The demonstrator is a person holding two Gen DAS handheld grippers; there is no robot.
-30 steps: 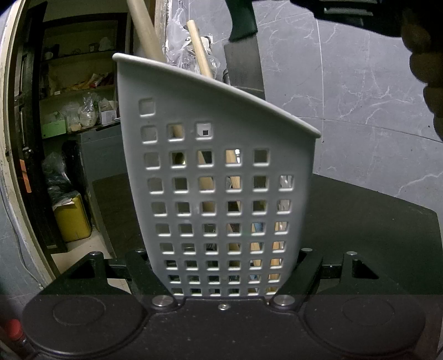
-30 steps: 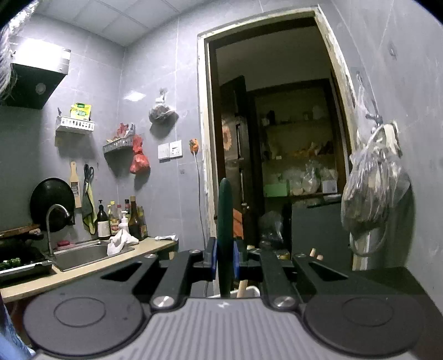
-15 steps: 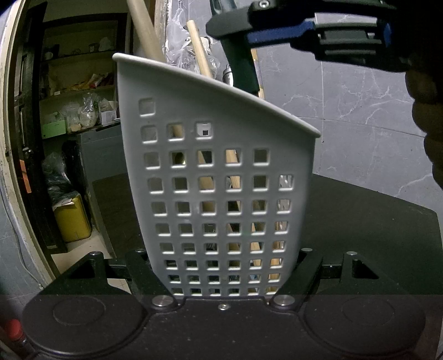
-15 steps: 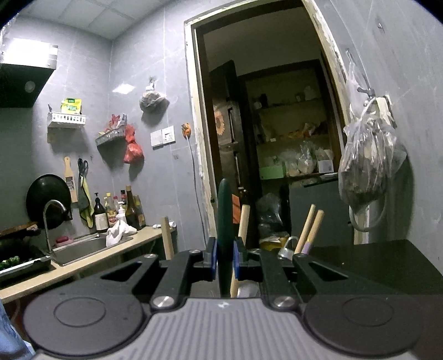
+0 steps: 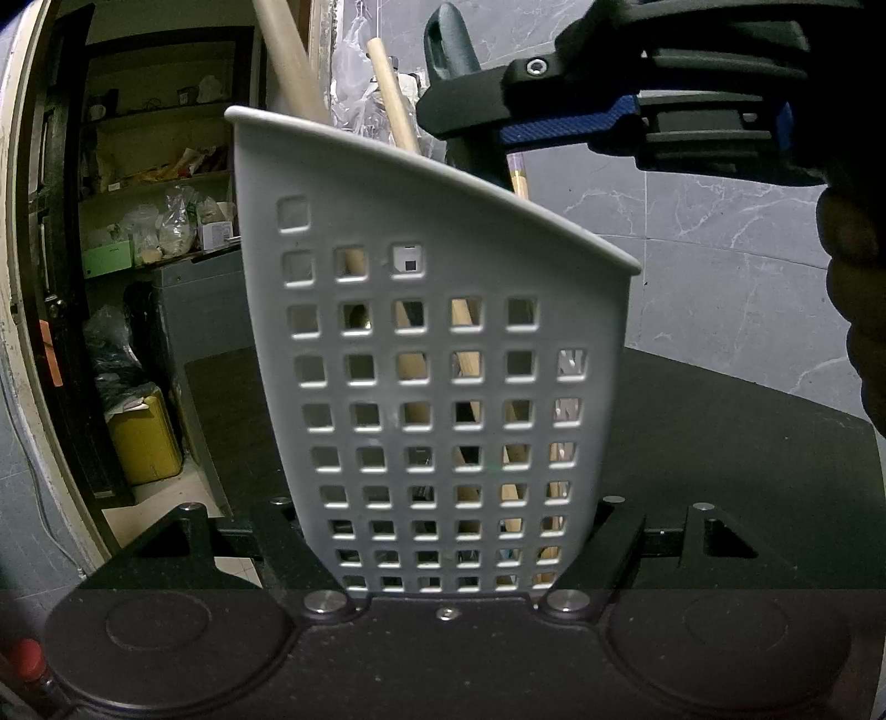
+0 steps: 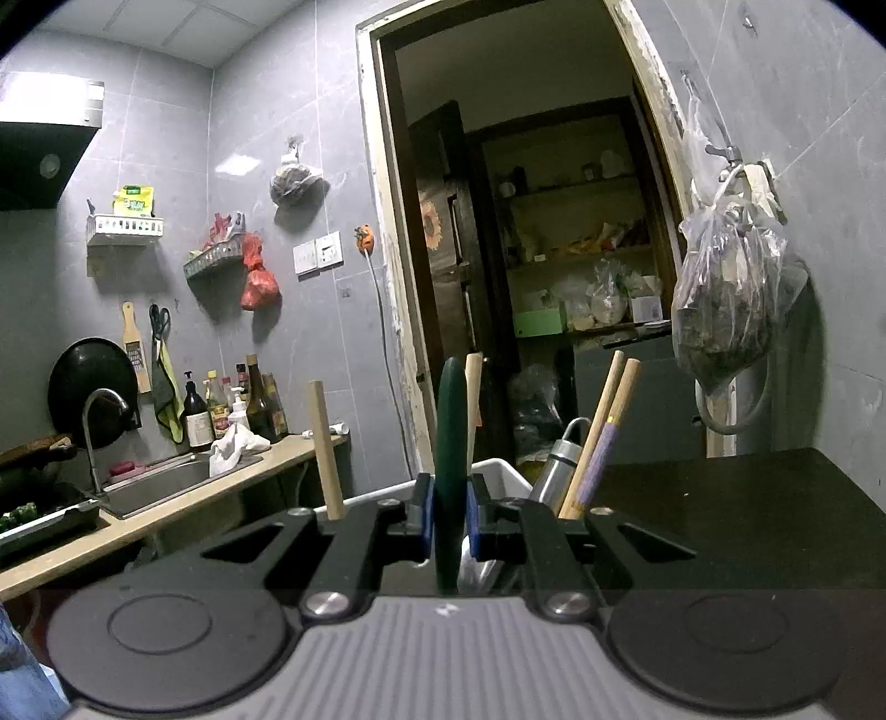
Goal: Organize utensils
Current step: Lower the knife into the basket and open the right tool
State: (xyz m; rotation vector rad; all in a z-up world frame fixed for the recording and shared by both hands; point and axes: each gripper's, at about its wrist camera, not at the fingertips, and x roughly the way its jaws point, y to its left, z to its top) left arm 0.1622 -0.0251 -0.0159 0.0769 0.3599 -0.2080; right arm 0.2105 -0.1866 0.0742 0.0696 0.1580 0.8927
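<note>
A grey perforated utensil holder [image 5: 443,332] stands upright on the black tabletop, and my left gripper [image 5: 446,515] is shut on its base, one finger on each side. Wooden handles [image 5: 387,83] and a metal utensil [image 6: 554,465] stick out of it. From the upper right, my right gripper [image 5: 459,111] reaches over the holder's rim, shut on the dark green handle of a knife [image 5: 448,39]. In the right wrist view that handle [image 6: 451,421] stands upright between the blue pads [image 6: 423,515] of the right gripper [image 6: 449,520]. The blade is hidden inside the holder.
The black tabletop [image 5: 747,471] spreads right of the holder, against a grey tiled wall. A person's hand [image 5: 853,304] shows at the right edge. A doorway opens onto pantry shelves and a yellow container [image 5: 147,437]. A sink counter [image 6: 166,487] lies left, and a plastic bag [image 6: 725,299] hangs on the wall.
My right gripper has come down with the knife, and the blade has sunk below the holder's rim. The left gripper and the holder have not moved.
</note>
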